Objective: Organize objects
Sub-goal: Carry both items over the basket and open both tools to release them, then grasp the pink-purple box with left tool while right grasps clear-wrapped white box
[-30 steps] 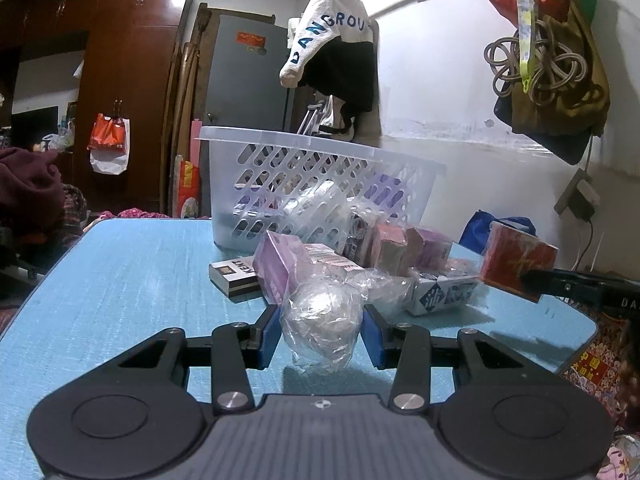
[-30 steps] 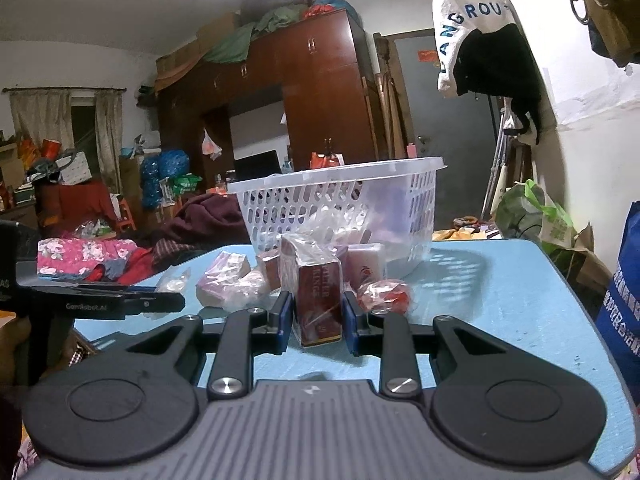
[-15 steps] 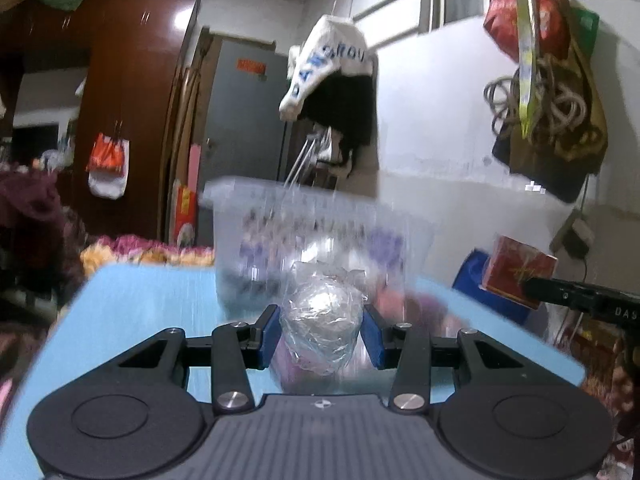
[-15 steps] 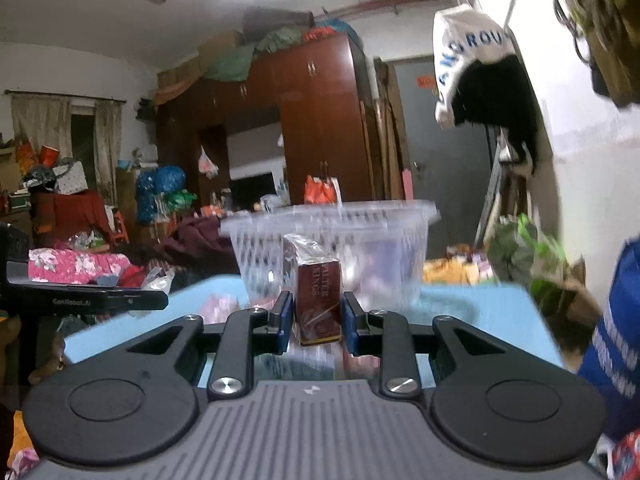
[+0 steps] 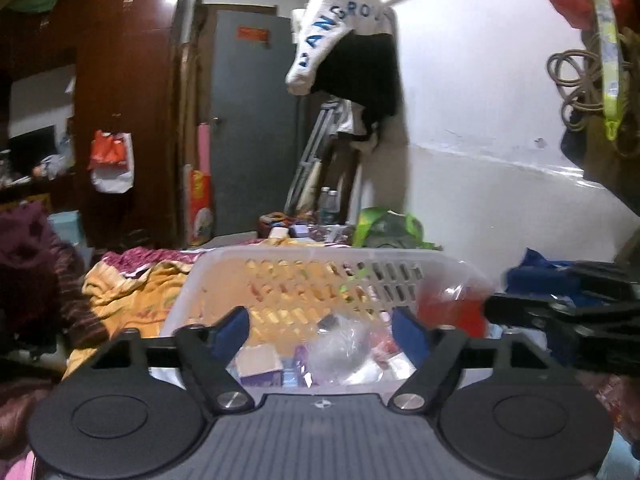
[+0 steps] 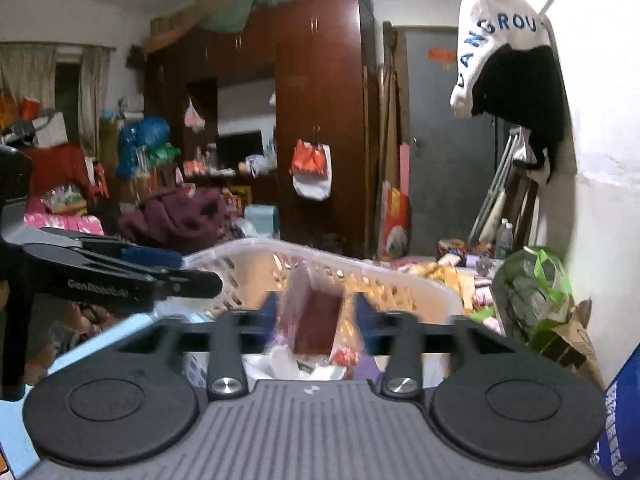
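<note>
Your left gripper (image 5: 322, 330) has its fingers spread wide over the white basket (image 5: 304, 264), the plastic-wrapped ball (image 5: 338, 348) lying loose between and below them among the boxes inside. Your right gripper (image 6: 316, 318) appears parted around the blurred red packet (image 6: 318, 322) above that basket.
</note>
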`<state>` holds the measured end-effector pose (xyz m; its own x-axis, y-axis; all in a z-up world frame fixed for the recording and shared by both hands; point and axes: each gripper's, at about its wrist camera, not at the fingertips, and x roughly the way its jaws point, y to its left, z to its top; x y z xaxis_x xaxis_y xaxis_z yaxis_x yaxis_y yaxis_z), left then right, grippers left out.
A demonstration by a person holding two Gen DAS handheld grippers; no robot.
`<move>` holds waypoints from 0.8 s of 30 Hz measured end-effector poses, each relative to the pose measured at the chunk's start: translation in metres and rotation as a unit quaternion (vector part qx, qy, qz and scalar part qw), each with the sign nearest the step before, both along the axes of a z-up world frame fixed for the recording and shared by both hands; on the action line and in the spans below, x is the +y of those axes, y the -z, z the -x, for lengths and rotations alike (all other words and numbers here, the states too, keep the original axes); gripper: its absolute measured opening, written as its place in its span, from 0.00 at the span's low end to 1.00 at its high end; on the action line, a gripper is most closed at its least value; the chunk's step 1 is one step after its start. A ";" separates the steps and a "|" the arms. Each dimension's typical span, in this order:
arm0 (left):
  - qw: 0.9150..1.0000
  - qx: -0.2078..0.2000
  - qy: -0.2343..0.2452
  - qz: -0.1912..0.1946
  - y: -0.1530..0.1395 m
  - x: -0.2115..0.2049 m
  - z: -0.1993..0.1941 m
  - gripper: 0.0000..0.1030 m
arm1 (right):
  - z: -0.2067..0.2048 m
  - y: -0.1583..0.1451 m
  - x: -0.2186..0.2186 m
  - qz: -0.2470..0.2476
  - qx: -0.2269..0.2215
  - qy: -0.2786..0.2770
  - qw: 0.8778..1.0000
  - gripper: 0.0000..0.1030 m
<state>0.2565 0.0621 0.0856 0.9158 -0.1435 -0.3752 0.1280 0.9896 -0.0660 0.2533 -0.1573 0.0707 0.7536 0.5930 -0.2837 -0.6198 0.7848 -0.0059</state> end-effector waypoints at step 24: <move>0.997 0.066 -0.030 0.011 0.103 0.018 0.120 0.85 | 0.094 0.098 -0.005 0.104 0.057 -0.038 0.992 0.78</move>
<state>0.1363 0.0804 -0.0179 0.8662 -0.1002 -0.4896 0.0579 0.9932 -0.1009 0.1593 -0.1623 -0.0274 0.6648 0.5668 -0.4865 -0.6832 0.7247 -0.0892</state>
